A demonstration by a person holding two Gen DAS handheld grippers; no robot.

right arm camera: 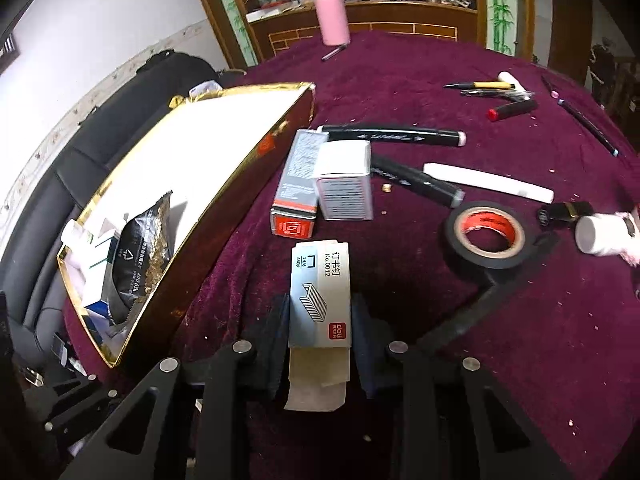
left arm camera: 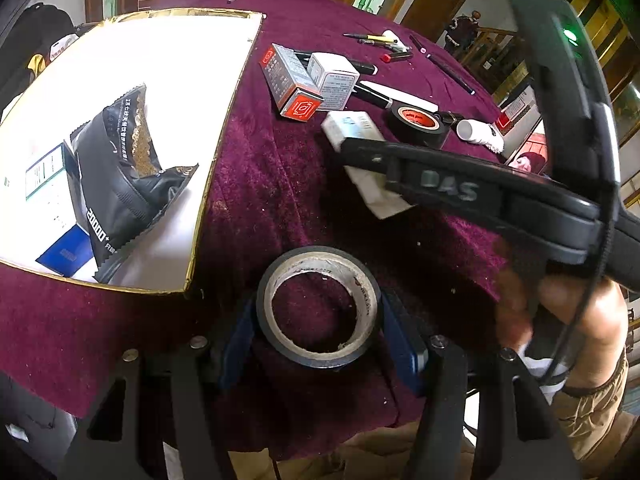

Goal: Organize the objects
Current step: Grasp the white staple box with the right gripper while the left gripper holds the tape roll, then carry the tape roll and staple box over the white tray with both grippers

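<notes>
A grey-black tape roll (left arm camera: 318, 306) stands on the maroon cloth between my left gripper's (left arm camera: 320, 332) blue pads, which press on both its sides. My right gripper (right arm camera: 320, 316) is shut on a grey staple box (right arm camera: 320, 292), with a slip of paper (right arm camera: 316, 384) sticking out beneath the box. From the left wrist view, the right gripper (left arm camera: 348, 150) reaches in from the right with the staple box (left arm camera: 352, 128) at its tips. The gold-rimmed white box (left arm camera: 224, 120) at the left holds a black foil pouch (left arm camera: 124, 176) and small cartons.
Two small boxes (right arm camera: 316, 184), a black tape roll with a red core (right arm camera: 486, 236), markers (right arm camera: 392, 134), pens (right arm camera: 484, 86), a white tube (right arm camera: 486, 182) and a white bottle (right arm camera: 596, 234) lie on the cloth. A pink flask (right arm camera: 332, 18) stands at the far edge. A person's hand (left arm camera: 576, 312) holds the right gripper.
</notes>
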